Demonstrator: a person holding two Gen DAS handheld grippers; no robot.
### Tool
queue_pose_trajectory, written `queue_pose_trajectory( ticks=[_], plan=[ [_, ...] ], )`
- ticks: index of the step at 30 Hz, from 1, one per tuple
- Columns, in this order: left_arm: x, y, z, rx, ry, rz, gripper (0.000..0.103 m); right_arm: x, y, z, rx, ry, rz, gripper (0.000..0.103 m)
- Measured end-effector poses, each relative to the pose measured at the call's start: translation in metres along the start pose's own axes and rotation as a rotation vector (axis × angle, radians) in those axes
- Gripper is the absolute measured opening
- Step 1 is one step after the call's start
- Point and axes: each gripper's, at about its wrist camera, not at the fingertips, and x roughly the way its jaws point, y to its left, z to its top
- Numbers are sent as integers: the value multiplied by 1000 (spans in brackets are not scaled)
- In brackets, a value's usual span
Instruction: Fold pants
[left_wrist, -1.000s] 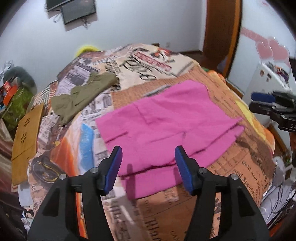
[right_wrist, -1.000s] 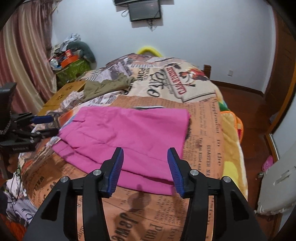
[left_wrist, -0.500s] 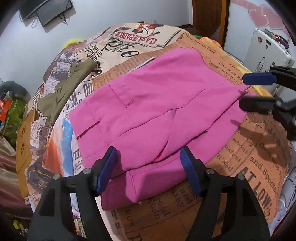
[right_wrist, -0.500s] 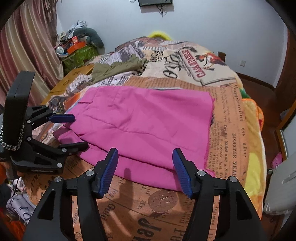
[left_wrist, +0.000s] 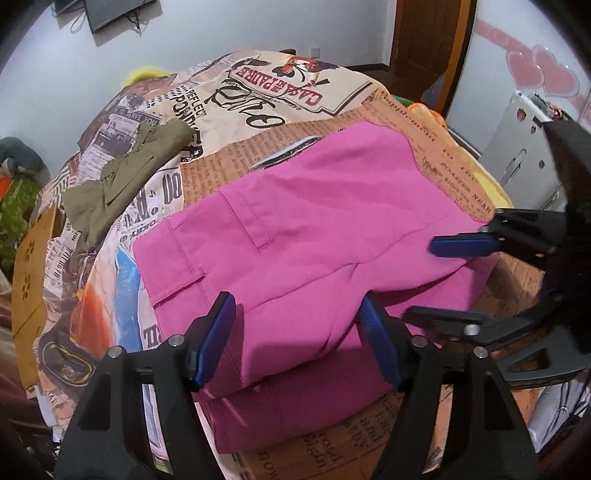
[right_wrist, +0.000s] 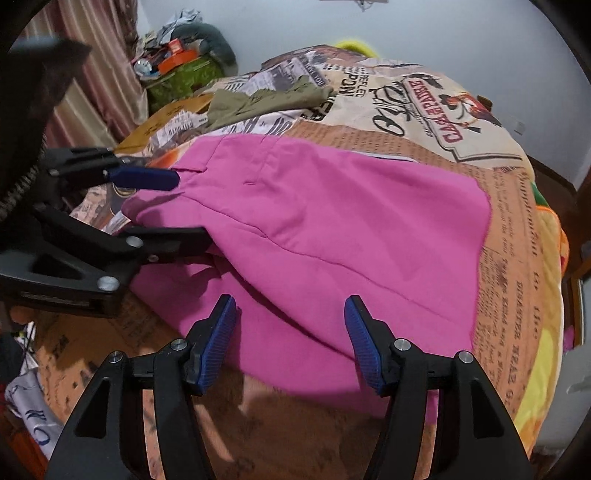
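Pink pants (left_wrist: 314, 236) lie flat on a bed (left_wrist: 258, 99) with a newspaper-print cover.
White walls, a wooden door (left_wrist: 428, 37), a curtain (right_wrist: 96, 85); olive pants (left_wrist: 122, 177) lie farther up the bed. Both grippers angle down at the pants' near edge: left gripper (left_wrist: 299, 339) and right gripper (right_wrist: 291, 339) have 2 jaws each spread apart, gripping nothing, just widened, with fabric lying between them.

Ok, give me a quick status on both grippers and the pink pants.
Left gripper and right gripper both open, over the near edge. Pink pants flat on the bed, ungripped. Olive garment lies apart, not in the way.
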Motion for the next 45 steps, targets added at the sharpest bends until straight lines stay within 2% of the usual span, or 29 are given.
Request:
queue_pose_trajectory(
  ticks=[4, 6, 9, 12, 13, 14, 16, 17, 21, 29, 37, 45],
  plan=[
    [-2, 2, 1, -16, -5, -31, 70, 8, -3, 8, 6, -7, 18, 56],
    [-4, 1, 0, -19, -14, -52, 70, 10, -5, 11, 19, -11, 33, 38],
    [-5, -3, -4, -19, -6, -105, 70, 11, -5, 13, 13, -8, 65, 22],
    [1, -8, -6, -11, 10, -110, 68, 7, -2, 13, -2, -29, 59, 12],
    [3, -9, -7, -7, 15, -103, 65, 5, -2, 13, 0, -38, 58, 10],
    [6, -11, -7, -4, 22, -94, 58, 3, -2, 14, 3, -47, 61, 9],
    [11, -12, -7, 0, 33, -87, 45, -1, -3, 14, 10, -64, 64, 8],
    [11, -12, -7, 2, 32, -87, 35, -3, -4, 15, 13, -67, 70, 7],
    [4, -14, -6, 11, -3, -97, 13, -8, -2, 16, 7, -74, 71, 7],
    [-18, -25, -15, 57, -38, -108, 9, -25, 6, 12, -30, -100, 60, 6],
    [-14, -31, -30, 37, 2, -149, 9, -27, 11, -4, -39, -79, 56, 6],
    [-6, -35, -39, 29, 29, -152, 9, -23, 4, -24, -35, -76, -47, 7]
  ],
)
